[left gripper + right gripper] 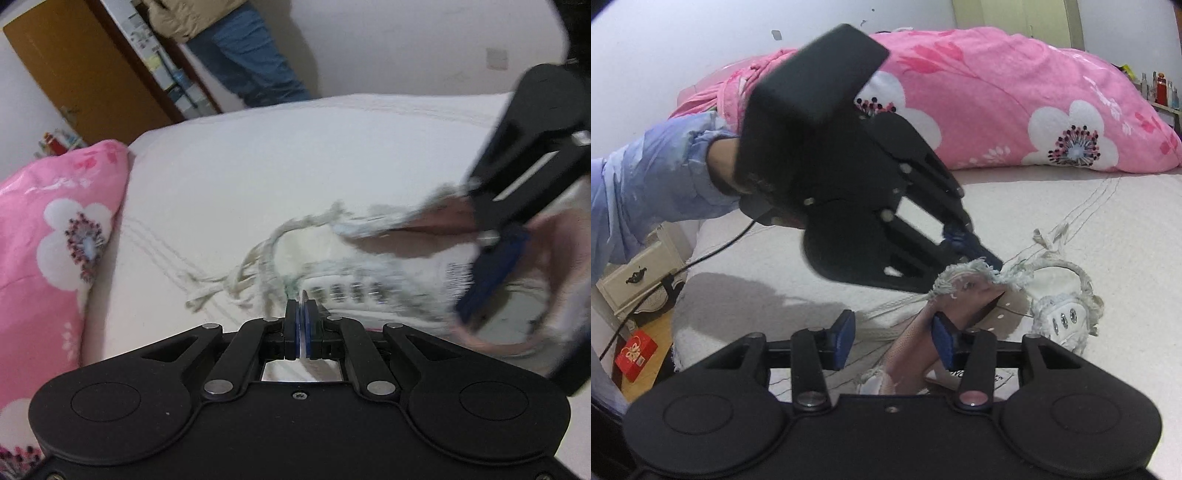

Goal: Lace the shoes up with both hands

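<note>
White frayed shoe (pixel 1060 295) on a bed (pixel 240 177); right tongs (pixel 894 338) released, 1 pad inside its pink opening (blurred). Left tongs (pixel 303 314) clenched on something thin, unclear what.

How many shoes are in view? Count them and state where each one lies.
1. The white fringed shoe lies on the white bed, toe pointing away from the right gripper, which is at its pink-lined opening. A second shoe may be out of view.
</note>
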A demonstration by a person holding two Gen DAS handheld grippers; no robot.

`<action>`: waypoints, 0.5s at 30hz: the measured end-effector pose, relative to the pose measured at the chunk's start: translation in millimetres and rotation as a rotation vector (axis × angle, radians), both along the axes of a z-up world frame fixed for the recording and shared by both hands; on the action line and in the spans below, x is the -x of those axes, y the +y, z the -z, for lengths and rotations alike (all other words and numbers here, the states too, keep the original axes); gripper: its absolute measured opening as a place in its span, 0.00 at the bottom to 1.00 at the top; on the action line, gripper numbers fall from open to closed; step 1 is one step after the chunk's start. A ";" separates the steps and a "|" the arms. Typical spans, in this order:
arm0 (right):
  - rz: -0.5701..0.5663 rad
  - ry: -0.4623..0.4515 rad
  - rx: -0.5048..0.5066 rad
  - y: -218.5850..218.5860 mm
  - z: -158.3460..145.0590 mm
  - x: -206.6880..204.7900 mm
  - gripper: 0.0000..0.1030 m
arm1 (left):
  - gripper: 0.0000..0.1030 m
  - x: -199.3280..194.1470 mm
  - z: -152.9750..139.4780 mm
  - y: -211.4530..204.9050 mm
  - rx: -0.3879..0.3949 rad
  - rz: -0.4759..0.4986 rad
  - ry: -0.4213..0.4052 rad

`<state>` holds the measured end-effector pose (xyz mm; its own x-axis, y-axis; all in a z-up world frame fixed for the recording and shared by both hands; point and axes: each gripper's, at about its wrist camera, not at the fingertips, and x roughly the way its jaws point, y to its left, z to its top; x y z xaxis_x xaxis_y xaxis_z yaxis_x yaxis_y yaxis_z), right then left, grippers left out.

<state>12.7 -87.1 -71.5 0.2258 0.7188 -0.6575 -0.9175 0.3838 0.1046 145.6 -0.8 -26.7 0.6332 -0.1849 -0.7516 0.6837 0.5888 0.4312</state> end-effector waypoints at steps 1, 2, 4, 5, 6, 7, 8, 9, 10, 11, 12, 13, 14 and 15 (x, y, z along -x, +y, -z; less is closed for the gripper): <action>-0.001 -0.002 0.000 -0.4 -0.4 -0.2 0.43 | 0.02 -4.1 1.3 2.2 -0.015 -0.022 -0.002; -0.002 -0.002 -0.001 -0.7 -0.8 -0.5 0.43 | 0.02 -5.1 1.6 3.0 -0.018 -0.028 -0.003; -0.006 -0.004 -0.003 -1.5 -1.3 -0.3 0.43 | 0.02 -2.9 -3.3 7.5 0.004 -0.017 -0.001; -0.008 -0.005 -0.005 -2.0 -1.3 0.3 0.43 | 0.02 -1.6 -5.2 8.3 0.011 -0.012 0.001; -0.010 -0.006 -0.005 -1.7 -1.1 -0.1 0.43 | 0.02 1.5 -9.0 8.2 0.024 0.003 0.011; -0.011 -0.008 -0.005 -1.3 -0.9 -0.7 0.43 | 0.02 3.7 -10.8 7.8 0.027 0.013 0.015; -0.013 -0.009 -0.006 -0.9 -0.6 -1.2 0.43 | 0.02 6.8 -11.8 6.0 0.021 0.036 0.017; -0.014 -0.009 -0.006 0.2 -0.1 -2.8 0.43 | 0.02 9.3 -11.6 3.1 0.010 0.059 0.024; -0.013 -0.009 -0.007 0.1 0.0 -3.0 0.43 | 0.02 10.1 -10.0 0.8 0.003 0.068 0.028; -0.013 -0.010 -0.008 -0.1 0.1 -3.1 0.43 | 0.02 10.4 -8.6 -1.4 -0.006 0.076 0.029; -0.013 -0.010 -0.009 -0.2 0.1 -3.1 0.43 | 0.02 10.5 -7.3 -3.8 -0.020 0.087 0.032; -0.012 -0.010 -0.011 -0.7 0.3 -3.1 0.43 | 0.02 10.4 -6.4 -4.9 -0.026 0.092 0.032; -0.012 -0.010 -0.012 -0.7 0.3 -3.1 0.43 | 0.02 8.7 -5.4 -7.0 -0.035 0.095 0.036; -0.012 -0.009 -0.013 0.0 0.4 -4.2 0.43 | 0.02 8.4 -4.7 -8.1 -0.041 0.098 0.036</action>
<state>16.9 -87.2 -72.0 0.2234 0.7298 -0.6461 -0.9228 0.3719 0.1010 137.2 -8.8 -21.9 0.5861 -0.2133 -0.7816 0.7524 0.5013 0.4274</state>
